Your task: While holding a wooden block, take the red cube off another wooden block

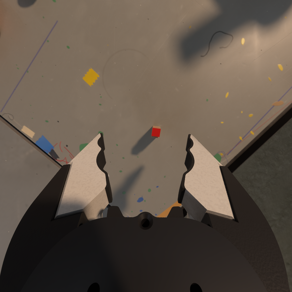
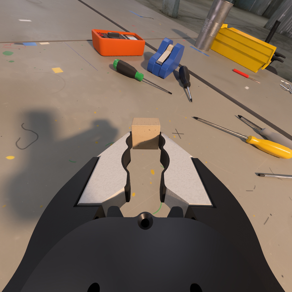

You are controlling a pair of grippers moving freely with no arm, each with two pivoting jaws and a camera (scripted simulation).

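In the left wrist view, a small red cube (image 1: 156, 132) sits on top of a wooden block (image 1: 156, 127), far below on the grey table. My left gripper (image 1: 145, 134) hangs high above them, open and empty, with the cube showing between the fingertips. In the right wrist view, my right gripper (image 2: 145, 134) is shut on a second, light wooden block (image 2: 145, 133), held at the fingertips above the table.
In the right wrist view: an orange meter case (image 2: 117, 42), a blue tape dispenser (image 2: 165, 57), several screwdrivers such as a green-black one (image 2: 128, 70) and a yellow-handled one (image 2: 268, 146), a metal can (image 2: 211, 26) and a yellow bin (image 2: 243, 47). Table edges (image 1: 256, 142) show in the left wrist view.
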